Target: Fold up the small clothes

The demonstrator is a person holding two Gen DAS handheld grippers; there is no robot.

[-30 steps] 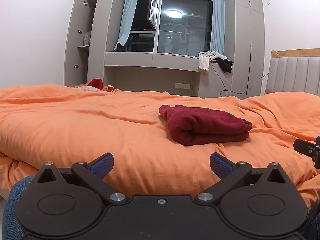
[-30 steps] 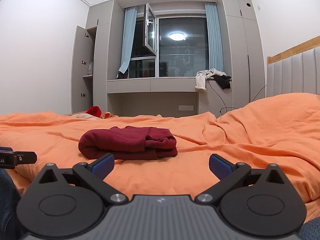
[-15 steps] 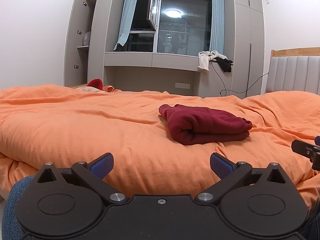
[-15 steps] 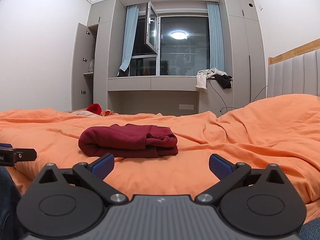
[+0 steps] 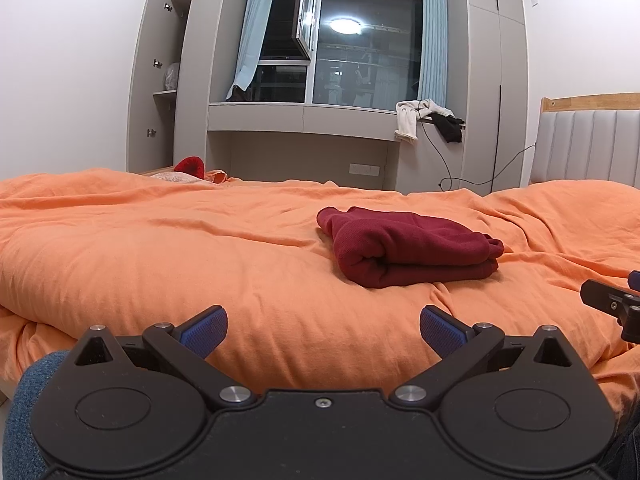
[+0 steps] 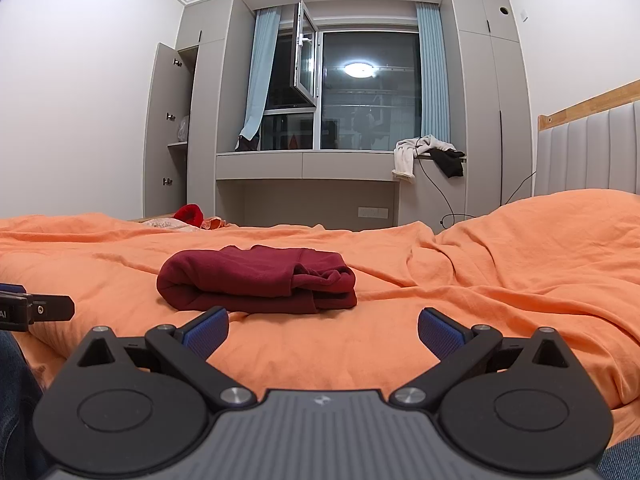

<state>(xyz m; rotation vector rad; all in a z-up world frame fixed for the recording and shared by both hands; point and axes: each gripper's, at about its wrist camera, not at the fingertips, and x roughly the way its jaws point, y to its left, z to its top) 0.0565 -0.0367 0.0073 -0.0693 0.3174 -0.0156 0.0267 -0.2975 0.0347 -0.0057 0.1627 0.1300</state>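
Both claws spread wide, gripping nothing: left claw (image 5: pixel 323 329), right claw (image 6: pixel 323 330). Dark red garment (image 5: pixel 408 251) lies folded on the orange bed cover (image 5: pixel 160 248), ahead of both, untouched.

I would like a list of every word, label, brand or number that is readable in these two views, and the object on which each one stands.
"AI": white letters on the left gripper body, cut off by the left edge of the right wrist view, so the full marking cannot be told.
Small embossed logo on the right gripper housing: a symbol, no letters readable.
Small mark on a dark panel behind the window: too small to read.
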